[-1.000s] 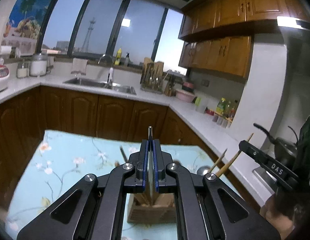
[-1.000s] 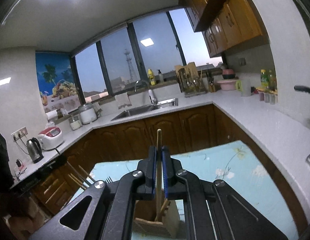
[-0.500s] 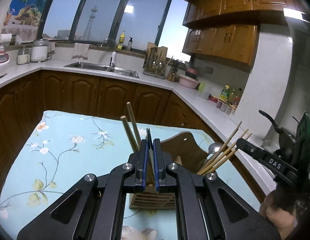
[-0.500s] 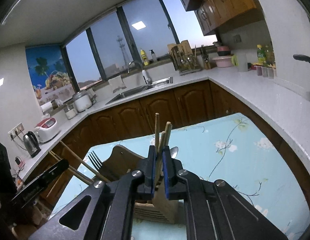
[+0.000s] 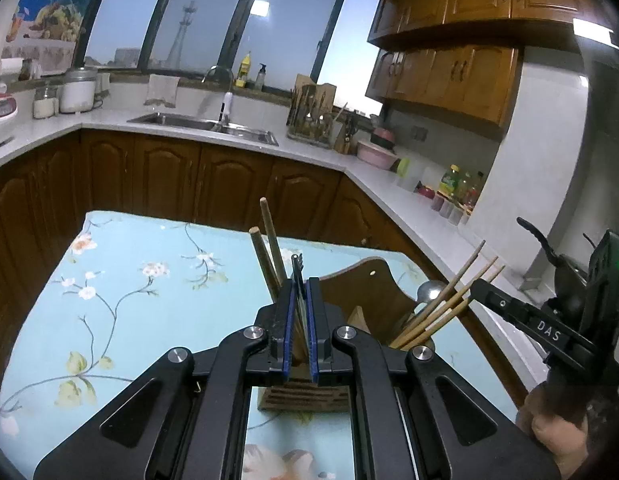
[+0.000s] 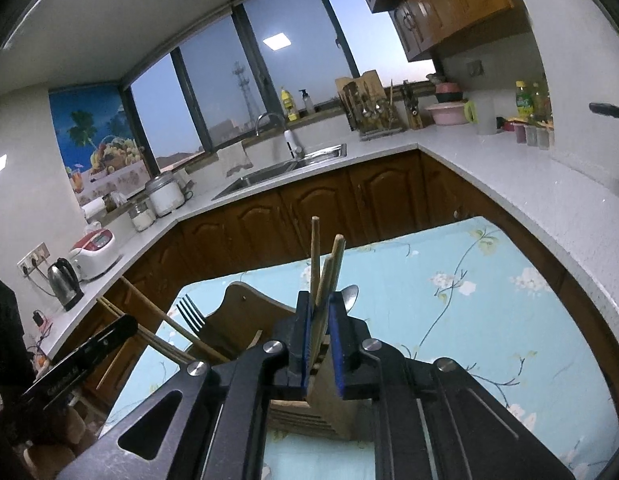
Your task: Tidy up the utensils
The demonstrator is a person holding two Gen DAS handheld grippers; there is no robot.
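A wooden utensil holder (image 5: 373,292) (image 6: 237,312) stands on the floral tablecloth. My left gripper (image 5: 299,292) is shut on a fork (image 5: 297,264), seen edge-on here. In the right wrist view the fork (image 6: 191,312) stands tines up in the holder beside the left gripper (image 6: 129,324). Two brown chopsticks (image 5: 269,248) (image 6: 161,320) lean out next to it. My right gripper (image 6: 319,308) (image 5: 475,288) has its jaws opening around a bundle of chopsticks (image 6: 325,268) (image 5: 449,300) that stands in a holder compartment, with a gap at the pads. A spoon (image 5: 429,290) (image 6: 349,296) sits in the holder too.
The table (image 5: 129,280) carries a light blue flowered cloth. Dark wooden cabinets and a white counter with a sink (image 5: 205,124) wrap around behind. A kettle (image 6: 65,280) and a rice cooker (image 6: 95,248) stand at the left. A hand (image 5: 557,432) grips the right tool.
Both grippers have come down, bringing the fork and the chopsticks into the holder, which now shows in full. The right gripper's pads have drawn apart from the chopsticks.
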